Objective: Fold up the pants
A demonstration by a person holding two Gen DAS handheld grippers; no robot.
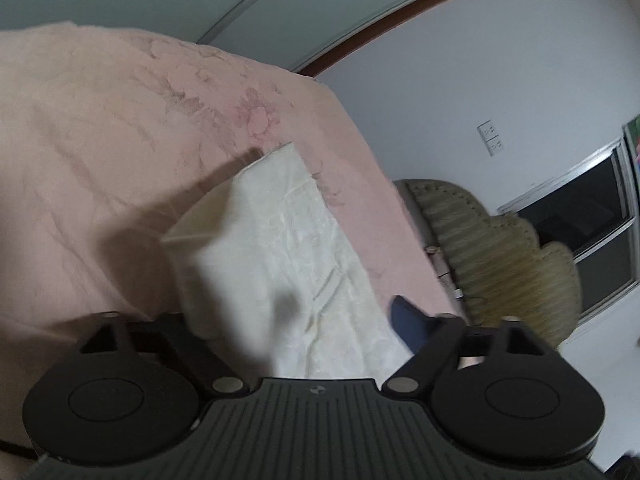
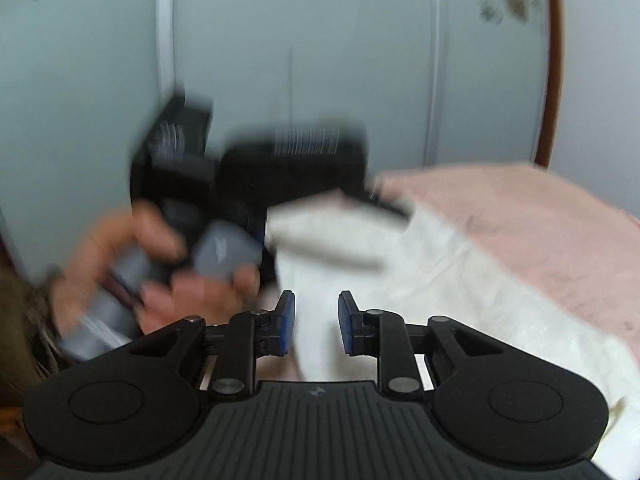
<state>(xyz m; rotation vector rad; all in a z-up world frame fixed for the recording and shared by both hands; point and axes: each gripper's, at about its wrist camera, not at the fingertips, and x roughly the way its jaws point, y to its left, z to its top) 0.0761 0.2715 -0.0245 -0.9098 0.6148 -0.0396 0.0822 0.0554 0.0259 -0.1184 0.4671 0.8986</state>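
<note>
White pants [image 1: 304, 240] lie as a long folded strip on the pink bedspread [image 1: 100, 140]. My left gripper [image 1: 296, 312] stands wide with the cloth between its jaws. Its left finger is hidden under a raised, tented fold, and its blue right pad [image 1: 408, 320] shows bare beside the cloth's edge. In the right wrist view my right gripper [image 2: 316, 318] has its blue pads close together with a bunch of the pants [image 2: 460, 280] filling the gap. A person's hand [image 2: 160, 264] grips the blurred left tool just beyond it, at a lifted edge of the cloth.
The bed's pink cover [image 2: 540, 220] runs to an edge on the right. Beyond that edge stand a woven wicker chair [image 1: 500, 264], a dark window [image 1: 580, 216] and a wall socket [image 1: 491, 138]. Pale wardrobe doors [image 2: 320, 40] rise behind the bed.
</note>
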